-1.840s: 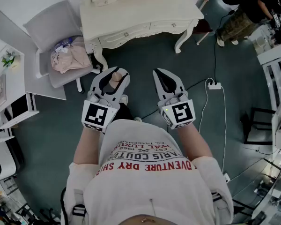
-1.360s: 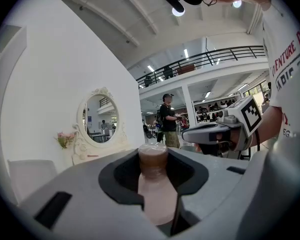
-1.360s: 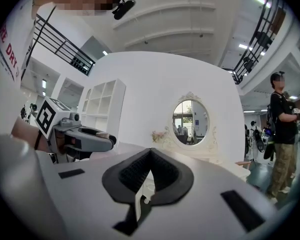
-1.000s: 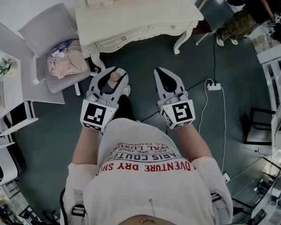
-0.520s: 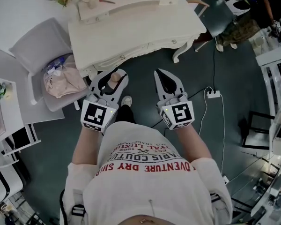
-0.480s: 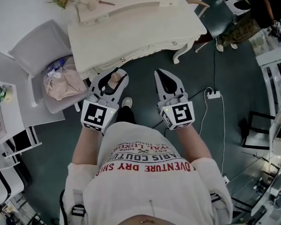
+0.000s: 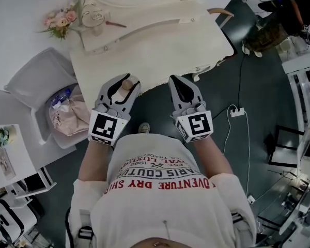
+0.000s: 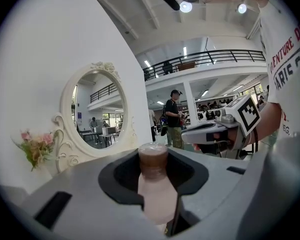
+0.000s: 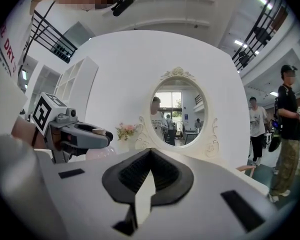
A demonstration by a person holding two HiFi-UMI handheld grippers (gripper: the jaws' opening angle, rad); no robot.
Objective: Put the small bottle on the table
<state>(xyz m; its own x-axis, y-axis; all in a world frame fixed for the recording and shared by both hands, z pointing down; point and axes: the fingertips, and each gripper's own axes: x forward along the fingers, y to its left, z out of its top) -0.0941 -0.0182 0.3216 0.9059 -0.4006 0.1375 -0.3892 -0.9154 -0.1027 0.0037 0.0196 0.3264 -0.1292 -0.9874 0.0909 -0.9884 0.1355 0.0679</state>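
The small bottle (image 8: 155, 194) has a pale pink body and a brown cap. It stands upright between the jaws of my left gripper (image 8: 153, 153), which is shut on it. In the head view its cap (image 7: 126, 84) shows inside my left gripper (image 7: 125, 79), which hangs over the front edge of the cream dressing table (image 7: 160, 45). My right gripper (image 7: 174, 80) is alongside, level, shut with nothing in it. In the right gripper view its tips (image 9: 149, 153) meet, and the left gripper (image 9: 82, 134) shows at the left.
An oval mirror (image 8: 97, 115) stands at the back of the table, with pink flowers (image 7: 59, 21) and a raised shelf (image 7: 139, 29). A grey chair (image 7: 39, 81) holding a bag (image 7: 67, 115) sits at the left. A power strip (image 7: 237, 111) and cables lie on the floor at the right.
The dressing table has come much nearer and now lies under both grippers' tips. The grippers keep the same pose, and the bottle stays in the left one.
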